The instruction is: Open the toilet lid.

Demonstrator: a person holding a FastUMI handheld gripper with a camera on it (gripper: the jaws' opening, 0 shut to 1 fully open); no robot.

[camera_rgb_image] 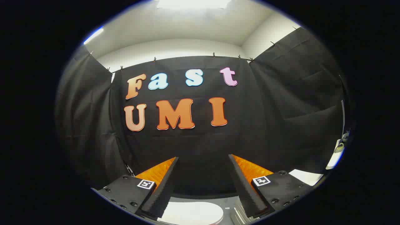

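Note:
My gripper [203, 159] stands open, its two fingers spread wide with nothing between them. It points at the booth's black cloth wall. Low down between the finger bases I see the rounded white top of the toilet lid [192, 213], lying flat and below the fingers. Most of the toilet is hidden under the gripper.
A grey metal part [238, 215] sits just right of the lid by the right finger's base. A white surface [306, 177] shows beyond the right finger, low on the right. Black cloth walls close in ahead and on both sides.

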